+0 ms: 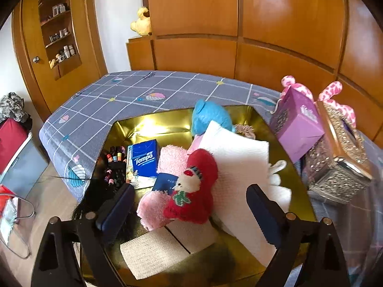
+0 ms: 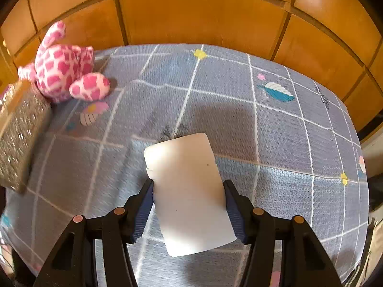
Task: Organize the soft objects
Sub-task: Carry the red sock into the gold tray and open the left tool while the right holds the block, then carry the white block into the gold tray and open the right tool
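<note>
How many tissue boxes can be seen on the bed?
2: a purple tissue box leaning on a glittery tissue box, both right of the gold bin. Others may be hidden.

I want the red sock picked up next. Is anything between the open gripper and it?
Nothing visible blocks it. The left gripper hangs open right over the red sock, which lies on top of the pink towel in the gold box. The right gripper is busy, shut on a white pack.
</note>
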Demonstrator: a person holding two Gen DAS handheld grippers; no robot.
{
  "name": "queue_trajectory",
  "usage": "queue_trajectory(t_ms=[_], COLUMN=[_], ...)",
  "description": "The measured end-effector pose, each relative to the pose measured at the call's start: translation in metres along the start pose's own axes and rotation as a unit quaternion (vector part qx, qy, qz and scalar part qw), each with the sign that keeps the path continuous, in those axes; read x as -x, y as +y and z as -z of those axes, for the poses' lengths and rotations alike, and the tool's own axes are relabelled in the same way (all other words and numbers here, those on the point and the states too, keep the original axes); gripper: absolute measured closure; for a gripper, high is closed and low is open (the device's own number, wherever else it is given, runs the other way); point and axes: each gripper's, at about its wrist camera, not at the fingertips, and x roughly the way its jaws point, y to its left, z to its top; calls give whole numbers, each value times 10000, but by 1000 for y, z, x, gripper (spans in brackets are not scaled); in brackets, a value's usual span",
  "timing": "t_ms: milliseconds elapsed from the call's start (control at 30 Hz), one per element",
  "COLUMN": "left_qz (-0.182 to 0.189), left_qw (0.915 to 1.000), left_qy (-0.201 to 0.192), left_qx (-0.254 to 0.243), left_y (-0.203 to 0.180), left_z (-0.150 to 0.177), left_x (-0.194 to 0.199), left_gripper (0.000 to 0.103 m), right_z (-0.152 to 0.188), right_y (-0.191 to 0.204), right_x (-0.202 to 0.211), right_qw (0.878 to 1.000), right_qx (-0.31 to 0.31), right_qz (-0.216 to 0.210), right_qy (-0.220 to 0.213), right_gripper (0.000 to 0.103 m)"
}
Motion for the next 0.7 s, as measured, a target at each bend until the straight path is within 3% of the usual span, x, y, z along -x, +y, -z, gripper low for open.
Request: queue_trajectory(t_ms=[233, 500, 700], left_qz=[81, 106, 42], left_qw=[9999, 9997, 9996], left_qy=[-115, -237, -264], left_qx=[-10, 3, 48], left_y=[-1, 3, 13], left_z=[-1, -2, -1], left_x=[12, 25, 30], left_gripper=[5, 2, 1], right_z=[-38, -87, -104], right_y=[51, 140, 221], right_x=[33, 58, 82], right_qw=[9976, 9887, 9719], right_qx=[253, 632, 1136], right_qz=[-293, -765, -1454], right_qy=[-571, -1123, -1462], right_gripper=[45, 45, 45])
